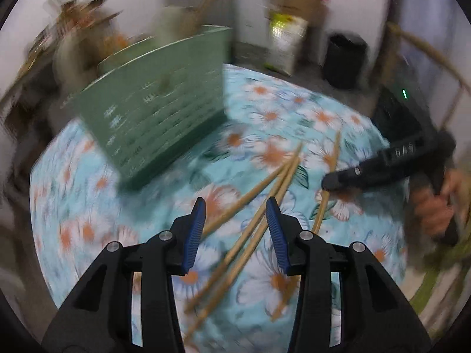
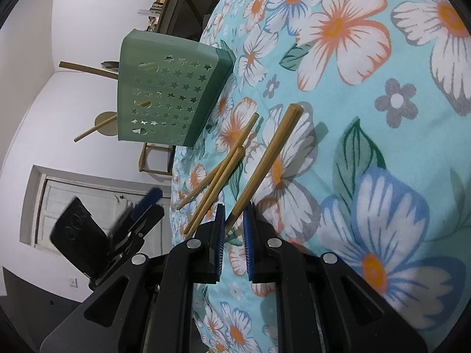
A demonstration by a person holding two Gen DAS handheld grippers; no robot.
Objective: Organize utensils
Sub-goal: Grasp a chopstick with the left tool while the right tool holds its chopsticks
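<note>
- Left gripper (image 1: 235, 206): jaws partway apart, nothing pinched. Hangs over the loose chopsticks; blue pads (image 1: 195, 235) clear of them.
- No earlier pic given, so only the current gap is told for the left.
- Right gripper (image 2: 234, 214): jaws narrow, clamped on the thin end of one chopstick (image 2: 269, 158). That stick runs up and away from the pads over the cloth, thick square end far from the jaws.
- Same held stick in the left wrist view (image 1: 328, 176): crosses under the black nose of the right gripper (image 1: 326, 183), a hand (image 1: 432, 206) on its handle at the right edge.
- Three loose chopsticks (image 2: 219, 176) lie on the floral tablecloth (image 2: 368, 94), just left of the held one in the right wrist view; they cross near their thin ends, thick ends fanned out.
- In the left wrist view the loose chopsticks (image 1: 250, 223) run diagonally between and below the left gripper's fingers.
- Green utensil holder (image 2: 164, 91): star cut-outs, stands on the cloth near the table edge, well apart from the loose sticks. Wooden handles (image 2: 88, 69) poke out of its top; what else is inside, can't tell.
- Left wrist view is blurred; holder (image 1: 159, 111) shows far left-centre, tilted in frame.
- Left gripper also seen in the right wrist view (image 2: 147, 203), off the table edge, beside the loose sticks' thin ends, not touching.
- Black bin (image 1: 344, 58) on the floor beyond the table.
</note>
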